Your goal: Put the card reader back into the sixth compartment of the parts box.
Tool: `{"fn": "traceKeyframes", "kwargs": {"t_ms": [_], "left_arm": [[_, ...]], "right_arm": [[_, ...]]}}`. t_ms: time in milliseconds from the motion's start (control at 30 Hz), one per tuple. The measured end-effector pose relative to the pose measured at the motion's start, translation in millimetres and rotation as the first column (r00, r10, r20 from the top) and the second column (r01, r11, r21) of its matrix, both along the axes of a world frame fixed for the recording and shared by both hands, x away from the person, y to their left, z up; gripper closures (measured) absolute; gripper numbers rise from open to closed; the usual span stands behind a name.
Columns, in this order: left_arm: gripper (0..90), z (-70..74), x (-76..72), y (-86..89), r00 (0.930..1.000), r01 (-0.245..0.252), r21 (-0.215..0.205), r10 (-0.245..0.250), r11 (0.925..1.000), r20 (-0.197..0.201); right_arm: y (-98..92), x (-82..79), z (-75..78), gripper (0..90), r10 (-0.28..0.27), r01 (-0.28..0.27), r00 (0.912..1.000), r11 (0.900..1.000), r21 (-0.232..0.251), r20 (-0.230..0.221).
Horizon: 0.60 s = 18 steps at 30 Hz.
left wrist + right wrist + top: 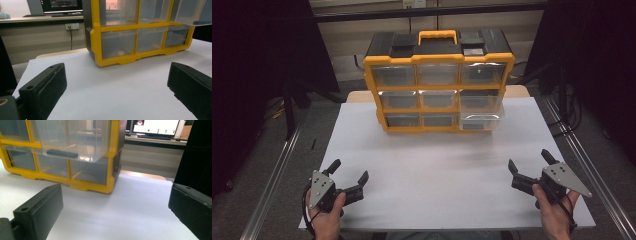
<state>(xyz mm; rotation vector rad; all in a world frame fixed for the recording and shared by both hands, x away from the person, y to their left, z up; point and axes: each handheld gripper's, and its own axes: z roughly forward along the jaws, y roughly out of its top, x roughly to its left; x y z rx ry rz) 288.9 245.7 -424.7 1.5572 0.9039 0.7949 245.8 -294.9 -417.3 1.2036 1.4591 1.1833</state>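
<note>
A yellow organizer (438,82) with a black top and an orange handle (438,36) stands upright at the far middle of the white desk (437,175), in the upper centre of the high view. It holds three rows of three clear drawers. The drawer (481,119) at the lower right of its face is pulled partway out, its front edge standing proud of the yellow frame; the other drawers sit flush.

The left gripper (348,175) lies at the lower left of the high view, held in a hand (324,217) near the desk's near edge, jaws spread wide and holding nothing. The right gripper (531,165) is at the lower right, in the other hand (554,212), jaws likewise wide apart and empty. Both point up the frame toward the organizer and are well apart from it, with bare desk between.

In the left gripper view the organizer (140,37) fills the upper middle and right, the pulled drawer (191,12) jutting out at the upper right corner. A small pale thing lies in the lower left drawer (117,45); what it is cannot be told. In the right gripper view the pulled drawer (72,138) hangs out at the upper left, with a dark bar along its front lip, over the yellow frame (110,157). A monitor (155,127) glows at the upper right of that view.
</note>
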Motion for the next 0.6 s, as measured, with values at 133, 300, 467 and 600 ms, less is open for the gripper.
{"fn": "traceKeyframes", "kwargs": {"t_ms": [133, 300, 467, 600], "left_arm": [[2.4, -0.1, 1.2, -0.5, 1.0, 0.001, 0.0, -0.001, 1.0, 0.002], [2.4, -0.3, 0.9, 0.0, 1.0, 0.004, -0.01, -0.004, 0.9999, -0.003], [2.4, -2.0, 4.3, -1.8, 0.9998, 0.011, -0.018, -0.012, 0.9998, -0.016], [2.4, -2.4, 6.9, 0.2, 0.9997, 0.005, -0.024, -0.006, 0.9997, -0.024]], "right_arm": [[-4.4, -9.2, -8.2, 0.0, -0.009, 0.009, 1.0, 1.0, 0.004, 0.001], [-4.0, -15.7, -18.9, 0.0, -0.018, 0.019, 0.9996, 1.0, 0.021, -0.022], [-2.7, -12.5, -20.0, 0.0, -0.01, 0.01, 0.9999, 1.0, 0.027, -0.01], [-2.5, -10.7, -18.7, 0.0, 0.005, -0.005, 1.0, 0.998, 0.064, 0.0]]}}
